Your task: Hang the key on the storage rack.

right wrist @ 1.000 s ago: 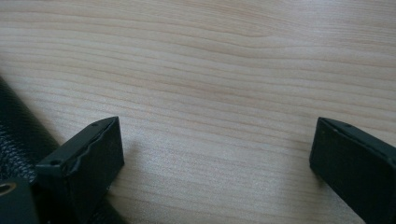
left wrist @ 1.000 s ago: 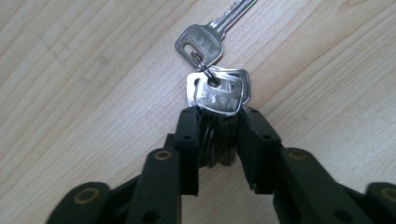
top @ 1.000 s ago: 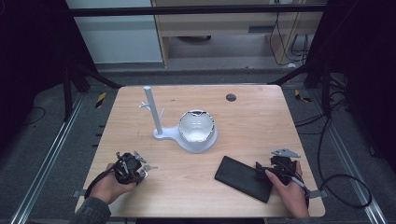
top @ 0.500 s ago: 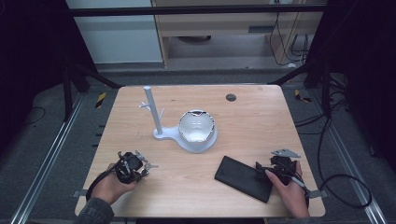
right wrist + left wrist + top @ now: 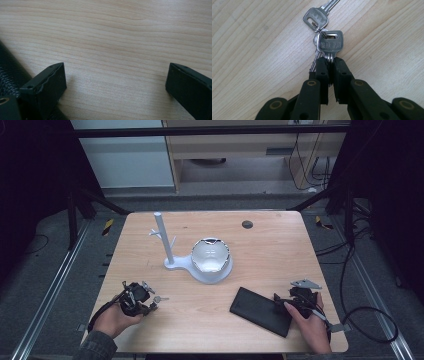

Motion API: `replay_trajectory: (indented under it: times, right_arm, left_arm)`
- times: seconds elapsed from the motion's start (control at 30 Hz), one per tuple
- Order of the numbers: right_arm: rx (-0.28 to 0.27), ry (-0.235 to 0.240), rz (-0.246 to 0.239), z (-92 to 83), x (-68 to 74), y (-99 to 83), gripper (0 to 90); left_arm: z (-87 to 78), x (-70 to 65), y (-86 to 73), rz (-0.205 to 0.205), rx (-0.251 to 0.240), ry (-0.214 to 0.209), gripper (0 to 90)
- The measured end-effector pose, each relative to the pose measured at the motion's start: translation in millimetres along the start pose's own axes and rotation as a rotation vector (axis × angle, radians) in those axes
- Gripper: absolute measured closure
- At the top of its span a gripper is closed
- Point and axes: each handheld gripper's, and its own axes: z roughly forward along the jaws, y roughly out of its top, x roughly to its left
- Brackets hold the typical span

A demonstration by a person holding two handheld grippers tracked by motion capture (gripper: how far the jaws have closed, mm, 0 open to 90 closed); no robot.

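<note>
Gripping now: left tool (image 5: 329, 65) has just been closing and is clenched on the bunch of keys (image 5: 327, 43).
Keys: low over the tabletop (image 5: 280, 255), front-left, well apart from the white bowl (image 5: 211, 256).
Right tool (image 5: 115, 82): jaws spread wide, nothing between them, black wallet (image 5: 261, 310) just beside one jaw.

The left tool (image 5: 150, 302) has just closed its jaws tight, while the right tool (image 5: 113, 82) rests with jaws spread wide.
</note>
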Motion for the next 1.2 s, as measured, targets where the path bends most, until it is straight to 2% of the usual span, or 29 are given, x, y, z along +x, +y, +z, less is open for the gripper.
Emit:
replay_trajectory:
  times: [0.43, 0.6, 0.7, 0.83, 0.9, 0.93, 0.97, 1.0, 1.03, 1.1, 1.2]
  right_arm:
    - [0.0, 0.0, 0.0, 0.0, 0.0, 0.0, 3.4]
    - [0.0, 0.0, 0.0, 0.0, 0.0, 0.0, 3.4]
    - [0.0, 0.0, 0.0, 0.0, 0.0, 0.0, 3.4]
    - [0.0, 0.0, 0.0, 0.0, 0.0, 0.0, 3.4]
    - [0.0, 0.0, 0.0, 0.0, 0.0, 0.0, 3.4]
    - [0.0, 0.0, 0.0, 0.0, 0.0, 0.0, 3.4]
    - [0.0, 0.0, 0.0, 0.0, 0.0, 0.0, 3.4]
    - [0.001, -0.001, 0.004, 0.0, 0.3, 0.0, 3.4]
    - [0.001, -0.001, 0.004, 0.0, 0.3, 0.0, 3.4]
    - [0.0, 0.0, 0.002, 0.0, 0.2, -0.1, 3.5]
    - [0.0, 0.0, 0.0, 0.0, 0.0, 0.0, 3.4]
  left_arm:
    - [-19.9, 12.3, 0.0, -0.032, -0.049, -0.001, 83.4]
    - [-29.3, 15.4, 1.2, -0.03, -0.057, 0.009, 83.4]
    - [-37.8, 17.8, 2.7, -0.032, -0.068, 0.016, 83.5]
    - [-58.1, 22.6, 7.8, -0.031, -0.093, 0.036, 83.4]
    - [-61.4, 23.4, 8.8, -0.03, -0.099, 0.041, 83.5]
    - [-69.9, 25.5, 11.8, -0.028, -0.112, 0.043, 83.5]
    - [-69.9, 25.5, 11.8, -0.028, -0.112, 0.043, 83.5]
    - [-80.1, 28.3, 15.2, -0.035, -0.136, 0.043, 83.5]
    - [-80.1, 28.3, 15.2, -0.035, -0.136, 0.043, 83.5]
    - [-92.7, 33.0, 21.2, -0.035, -0.14, 0.06, 83.5]
    - [-94.4, 33.8, 24.3, -0.032, -0.134, 0.067, 83.6]
